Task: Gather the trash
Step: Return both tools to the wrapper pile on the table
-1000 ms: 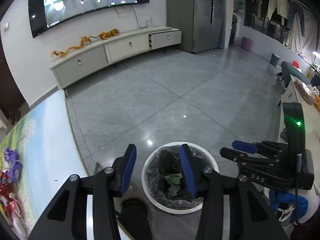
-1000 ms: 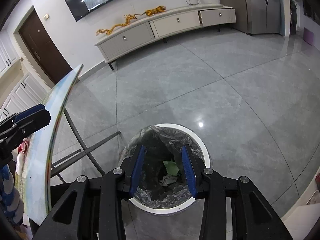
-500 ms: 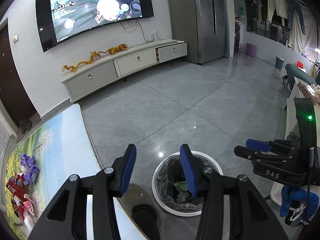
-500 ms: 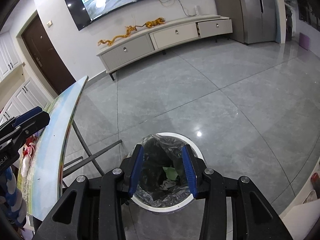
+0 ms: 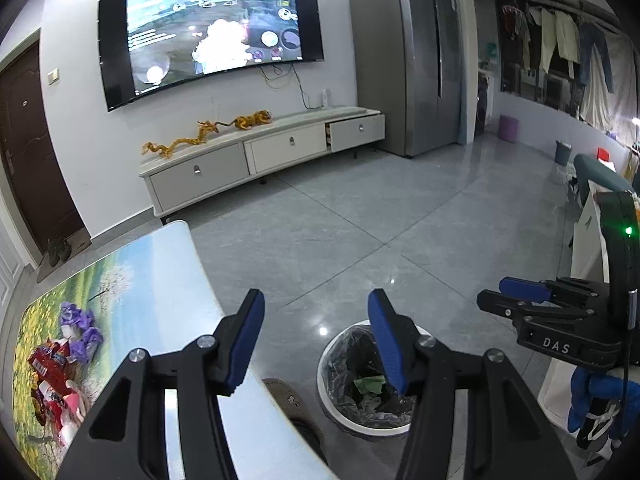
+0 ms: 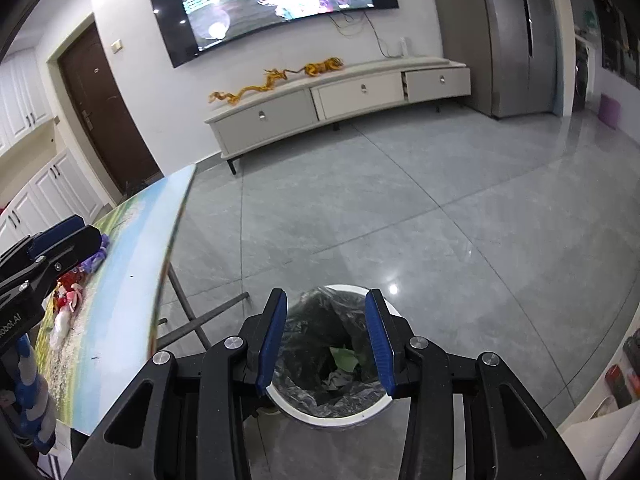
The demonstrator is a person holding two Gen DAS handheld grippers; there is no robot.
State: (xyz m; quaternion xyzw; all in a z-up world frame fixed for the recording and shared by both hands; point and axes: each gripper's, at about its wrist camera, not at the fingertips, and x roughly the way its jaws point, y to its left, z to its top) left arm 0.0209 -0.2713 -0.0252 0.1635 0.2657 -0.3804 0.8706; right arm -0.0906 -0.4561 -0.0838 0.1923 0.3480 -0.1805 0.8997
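Table (image 5: pixel 160 288) now fills more view.

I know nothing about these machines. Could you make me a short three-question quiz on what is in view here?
1. True or false: the left gripper holds a wrapper.
2. Where is the trash bin? A on the table, B on the floor, C on the TV cabinet.
3. What colour are the crumpled wrappers farthest along the table?

Key: 1 false, nothing is between its opening jaws. 2 B. 3 purple.
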